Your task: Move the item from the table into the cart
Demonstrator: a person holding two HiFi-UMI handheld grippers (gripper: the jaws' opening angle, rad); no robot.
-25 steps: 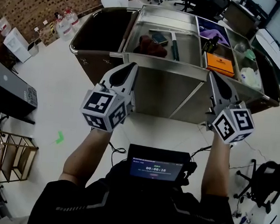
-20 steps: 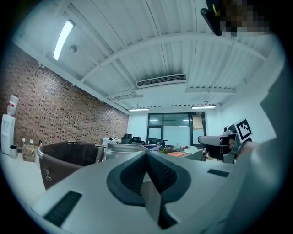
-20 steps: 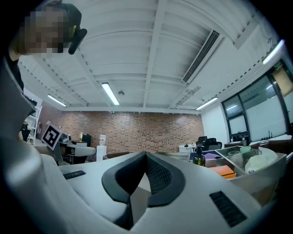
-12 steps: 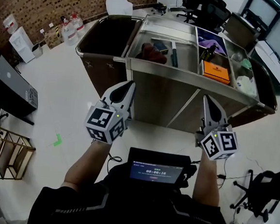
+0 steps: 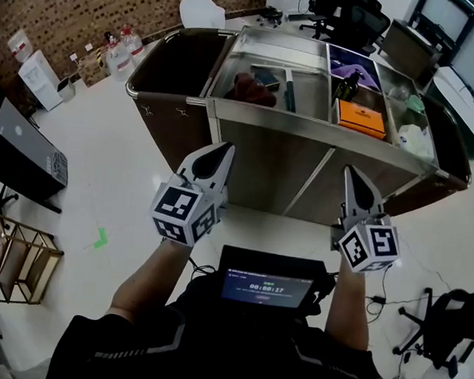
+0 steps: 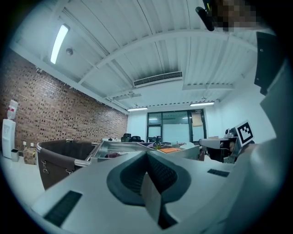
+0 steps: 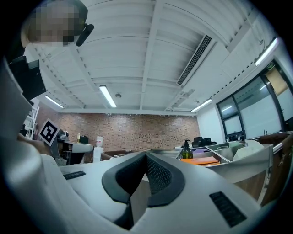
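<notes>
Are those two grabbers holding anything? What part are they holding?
Nothing is held. The left gripper and the right gripper both have their fingers closed together, empty, in front of the cart.

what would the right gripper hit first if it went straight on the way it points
Probably the cart: the right gripper points at its steel front wall, near the top rim. Height is hard to judge, so it may just clear the rim.
</notes>
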